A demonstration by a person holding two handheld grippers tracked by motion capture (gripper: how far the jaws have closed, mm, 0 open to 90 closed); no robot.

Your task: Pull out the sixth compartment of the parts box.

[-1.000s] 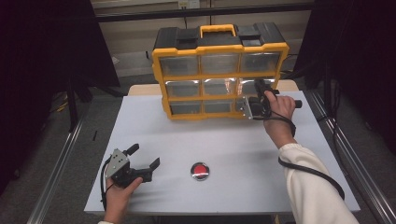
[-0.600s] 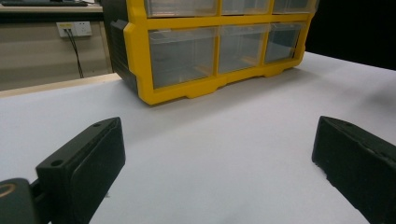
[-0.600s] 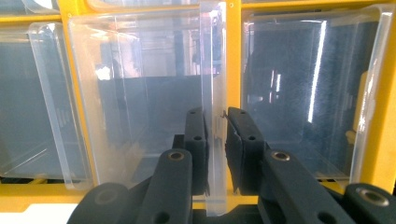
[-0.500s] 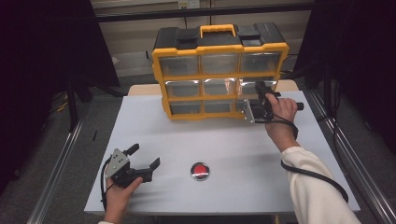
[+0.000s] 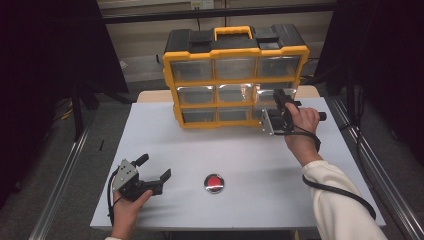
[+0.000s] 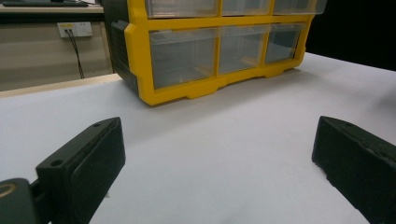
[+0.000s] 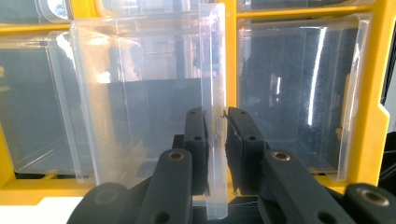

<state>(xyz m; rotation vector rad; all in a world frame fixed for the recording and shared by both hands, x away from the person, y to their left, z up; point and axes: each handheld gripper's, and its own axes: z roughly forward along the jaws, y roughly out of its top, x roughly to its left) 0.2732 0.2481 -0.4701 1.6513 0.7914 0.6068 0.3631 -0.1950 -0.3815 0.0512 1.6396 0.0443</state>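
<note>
Nothing has shifted much since the earlier frames: the right gripper (image 5: 278,111) keeps its place at the front of the yellow organizer (image 5: 235,77), and the left gripper (image 5: 145,175) stays resting on the white table (image 5: 260,165) near its front edge. Seen from the right gripper view, the right gripper (image 7: 215,126) is clenched on the side wall of a clear drawer (image 7: 154,93), one black jaw inside the wall and the other outside, pads pressing on the thin plastic. That drawer stands pulled partly out of its slot in the organizer, which sits upright at the far side of the table. In the left gripper view, the left gripper (image 6: 215,154) stands released, its jaws wide apart with bare table between them. A small red and silver disc (image 5: 215,182) lies on the table near the front, to the right of the left gripper.
</note>
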